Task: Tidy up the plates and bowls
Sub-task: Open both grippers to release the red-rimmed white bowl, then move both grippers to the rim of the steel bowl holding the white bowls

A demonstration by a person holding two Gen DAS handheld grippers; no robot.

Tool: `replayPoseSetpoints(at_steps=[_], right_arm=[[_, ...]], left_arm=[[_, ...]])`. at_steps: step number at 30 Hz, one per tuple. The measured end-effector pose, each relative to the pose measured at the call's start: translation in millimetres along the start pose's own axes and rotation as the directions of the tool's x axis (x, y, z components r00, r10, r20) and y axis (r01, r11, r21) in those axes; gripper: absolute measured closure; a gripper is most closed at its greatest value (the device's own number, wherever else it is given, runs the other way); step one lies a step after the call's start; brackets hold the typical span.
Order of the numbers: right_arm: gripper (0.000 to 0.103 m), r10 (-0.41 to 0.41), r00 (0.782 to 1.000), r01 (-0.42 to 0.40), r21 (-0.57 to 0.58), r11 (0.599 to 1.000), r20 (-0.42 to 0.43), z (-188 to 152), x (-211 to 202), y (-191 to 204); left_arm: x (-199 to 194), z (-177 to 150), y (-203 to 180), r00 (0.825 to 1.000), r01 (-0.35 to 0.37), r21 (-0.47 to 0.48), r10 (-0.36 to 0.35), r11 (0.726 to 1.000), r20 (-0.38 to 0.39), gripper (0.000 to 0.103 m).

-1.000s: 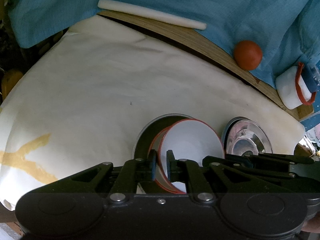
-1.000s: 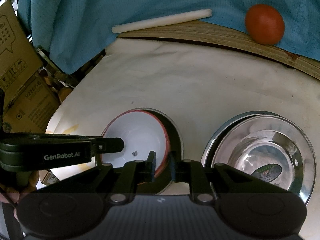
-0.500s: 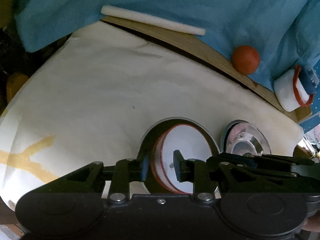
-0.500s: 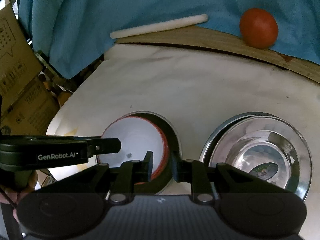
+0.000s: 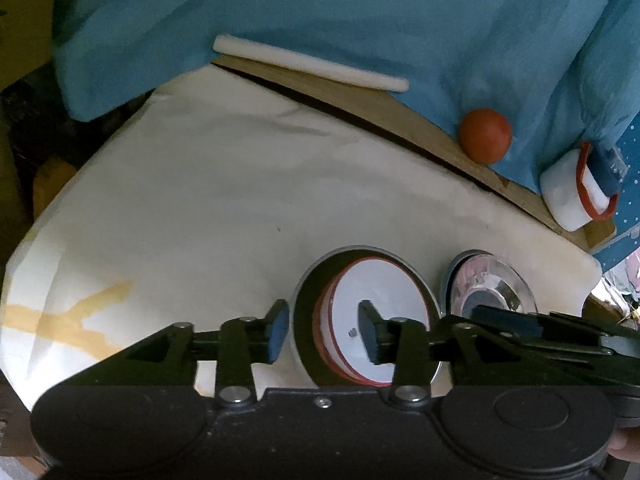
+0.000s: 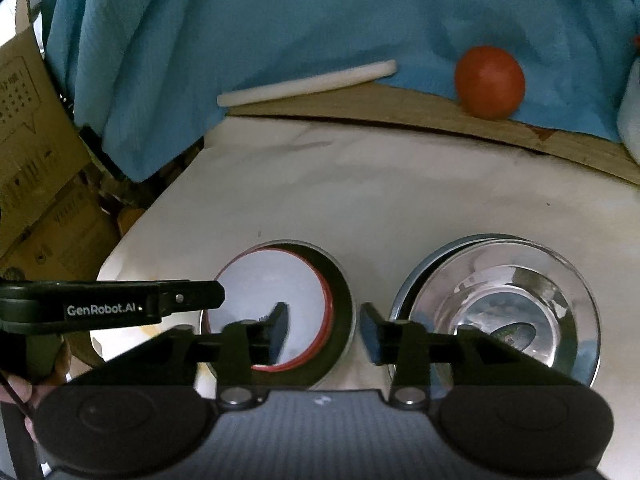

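Nested bowls [image 6: 276, 300] on the paper sheet [image 5: 224, 208] near its front edge, the inner bowl sitting inside a wider bowl [image 6: 340, 320]. Just to the right, apart from them, a steel bowl [image 6: 508, 312] stacked in a plate [image 6: 412, 280]. Behind the sheet, a strip of wooden tabletop [image 6: 360, 108]; on it a foam stick [image 6: 308, 82] toward the left and a tomato [image 6: 489, 82] toward the right, both against the draped cloth [image 6: 280, 20] at the back. Farther right along the tabletop, a lidded container [image 5: 576, 190]. Cardboard boxes [image 6: 28, 140] off the table's left side. Left gripper [image 5: 324, 330] straddling the left wall of the nested bowls, jaws opening; right gripper [image 6: 324, 330] straddling their right wall, jaws opening.
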State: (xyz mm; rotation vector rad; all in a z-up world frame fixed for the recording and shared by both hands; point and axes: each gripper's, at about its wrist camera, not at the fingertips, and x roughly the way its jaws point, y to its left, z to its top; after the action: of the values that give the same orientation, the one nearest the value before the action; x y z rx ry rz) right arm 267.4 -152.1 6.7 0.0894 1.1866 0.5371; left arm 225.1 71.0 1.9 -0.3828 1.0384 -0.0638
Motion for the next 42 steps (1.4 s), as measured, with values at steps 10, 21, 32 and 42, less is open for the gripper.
replayPoseSetpoints(at_steps=[10, 21, 32, 42], right_arm=[[0.015, -0.025, 0.996, 0.023, 0.019, 1.000, 0.085, -6.3, -26.0, -1.2], [0.000, -0.062, 0.985, 0.065, -0.015, 0.998, 0.159, -25.8, -41.3, -0.7], [0.000, -0.162, 0.971, 0.171, -0.037, 0.985, 0.178, -34.9, -52.2, 1.0], [0.000, -0.189, 0.965, 0.199, -0.042, 0.979, 0.182, -34.2, -56.2, -1.2]], left_arm=[[-18.7, 0.7, 9.9, 0.998, -0.028, 0.014, 0.027, 1.000, 0.062, 0.018], [-33.1, -6.3, 22.7, 0.990, 0.000, 0.052, -0.007, 0.999, 0.140, 0.001], [-48.4, -22.7, 18.5, 0.975, -0.040, 0.195, -0.005, 0.980, 0.222, 0.001], [-49.8, -25.9, 22.4, 0.972, -0.021, 0.176, -0.021, 0.984, 0.232, 0.001]])
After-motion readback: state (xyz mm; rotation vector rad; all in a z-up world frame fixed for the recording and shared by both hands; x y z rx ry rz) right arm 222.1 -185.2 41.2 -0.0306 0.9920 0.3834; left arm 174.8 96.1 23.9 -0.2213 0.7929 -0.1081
